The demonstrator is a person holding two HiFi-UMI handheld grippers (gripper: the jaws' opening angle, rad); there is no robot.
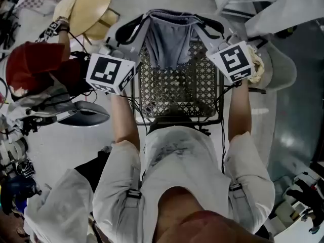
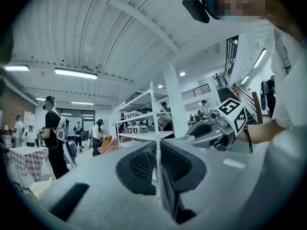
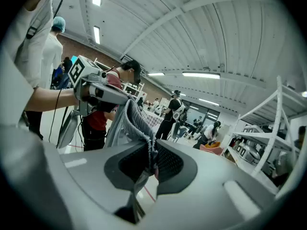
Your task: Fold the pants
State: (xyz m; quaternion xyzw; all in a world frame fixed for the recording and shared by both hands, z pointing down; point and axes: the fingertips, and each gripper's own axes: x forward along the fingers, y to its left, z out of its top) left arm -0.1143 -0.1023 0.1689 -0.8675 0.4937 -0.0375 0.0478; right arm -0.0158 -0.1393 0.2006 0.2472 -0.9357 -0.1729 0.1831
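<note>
Pants (image 1: 169, 39) hang in the air, clear of the mesh bench (image 1: 202, 85) below them. The waistband is stretched sideways between the two grippers, and the grey cloth droops from it toward the mesh.

The left gripper (image 1: 132, 32) is pressed together on a thin edge of cloth at one end of the waistband. The right gripper (image 1: 211, 30) pinches the ribbed band at the other end.

The band's long axis runs left to right, with one hand at each end and neither nearer. I judge the next move will either lower the cloth flat onto the mesh or bring the two ends together.
</note>
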